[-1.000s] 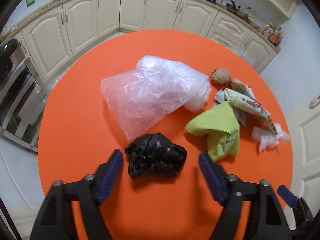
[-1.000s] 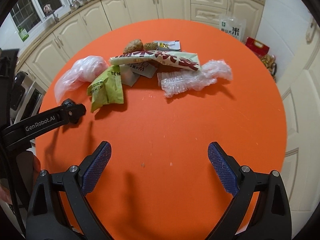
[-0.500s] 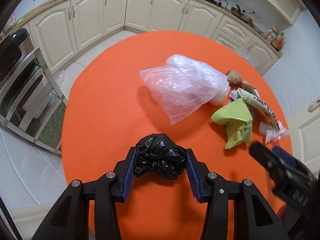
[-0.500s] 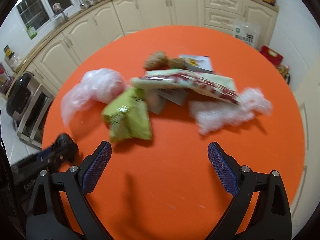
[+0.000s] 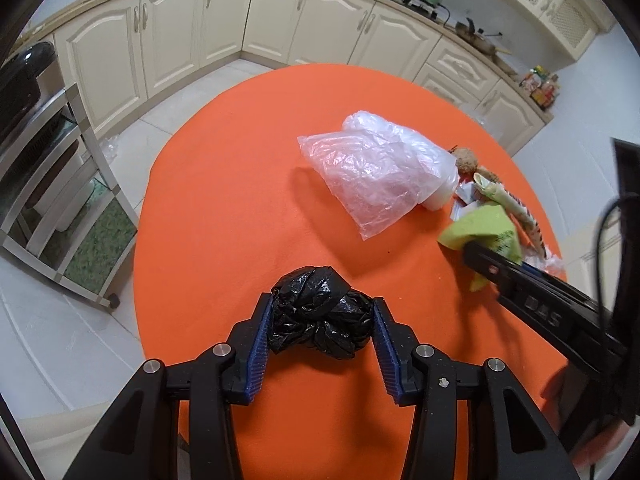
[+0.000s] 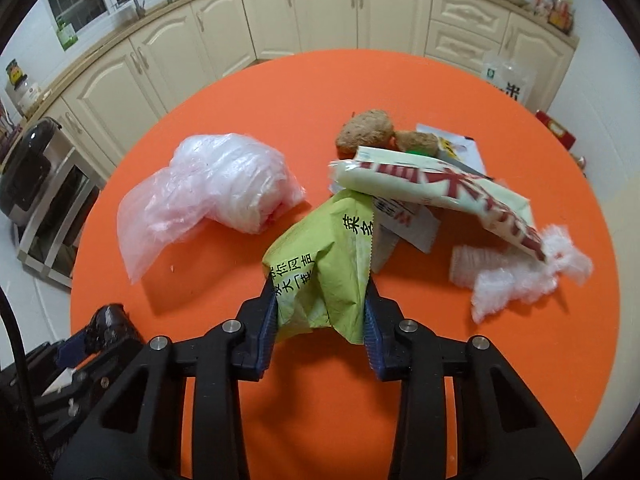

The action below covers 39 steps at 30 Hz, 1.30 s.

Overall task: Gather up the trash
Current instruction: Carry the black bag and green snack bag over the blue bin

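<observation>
Black crumpled bag [image 5: 320,312] fills the left tongs [image 5: 322,322]; right tongs [image 6: 320,316] pinch a green wrapper [image 6: 324,264].

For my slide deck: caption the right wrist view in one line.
Right tool shut on the green snack packet on the orange table, amid clear plastic bag and other wrappers.

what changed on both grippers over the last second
The left gripper closed on the black plastic bag. The right gripper moved forward and closed on the green wrapper. The clear plastic bag and the red-striped packet stayed put.
</observation>
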Motion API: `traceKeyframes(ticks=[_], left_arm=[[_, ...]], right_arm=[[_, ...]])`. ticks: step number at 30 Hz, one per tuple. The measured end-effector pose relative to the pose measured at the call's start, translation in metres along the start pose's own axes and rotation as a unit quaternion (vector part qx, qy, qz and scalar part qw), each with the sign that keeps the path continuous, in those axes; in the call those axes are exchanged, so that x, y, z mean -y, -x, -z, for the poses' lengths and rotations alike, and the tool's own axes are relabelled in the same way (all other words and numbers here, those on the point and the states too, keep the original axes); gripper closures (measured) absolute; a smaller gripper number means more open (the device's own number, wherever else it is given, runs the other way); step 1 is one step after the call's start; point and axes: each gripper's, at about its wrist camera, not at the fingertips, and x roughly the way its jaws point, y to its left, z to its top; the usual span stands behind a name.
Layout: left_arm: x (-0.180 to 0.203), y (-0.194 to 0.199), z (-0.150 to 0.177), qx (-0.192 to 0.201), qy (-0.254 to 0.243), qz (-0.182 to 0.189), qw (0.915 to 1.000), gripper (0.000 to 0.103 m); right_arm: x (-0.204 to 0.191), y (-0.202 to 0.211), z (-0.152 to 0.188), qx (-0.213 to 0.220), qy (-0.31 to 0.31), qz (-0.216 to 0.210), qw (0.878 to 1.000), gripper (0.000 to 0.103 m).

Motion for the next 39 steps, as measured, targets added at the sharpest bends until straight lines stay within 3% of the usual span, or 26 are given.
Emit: traceKeyframes(ticks=[4, 13, 20, 29, 39], left_arm=[[0.010, 0.002, 0.005, 0.003, -0.008, -0.026, 0.9996, 0.060], [0.039, 0.024, 0.023, 0.009, -0.034, -0.017, 0.9992, 0.060], [0.093, 0.035, 0.041, 0.014, -0.090, 0.006, 0.9958, 0.060], [0.185, 0.031, 0.066, 0.002, -0.190, 0.042, 0.9809, 0.060], [0.295, 0.004, 0.103, -0.026, -0.290, 0.074, 0.9539, 0.060]], right_arm=[[0.010, 0.017, 0.011, 0.008, -0.013, -0.004, 1.000, 0.068], [0.037, 0.060, 0.038, 0.029, -0.030, -0.007, 0.999, 0.068], [0.070, 0.090, 0.065, 0.048, -0.063, -0.001, 0.997, 0.068], [0.157, 0.130, 0.102, 0.077, -0.157, 0.040, 0.984, 0.068], [0.260, 0.161, 0.155, 0.090, -0.256, 0.088, 0.958, 0.067]])
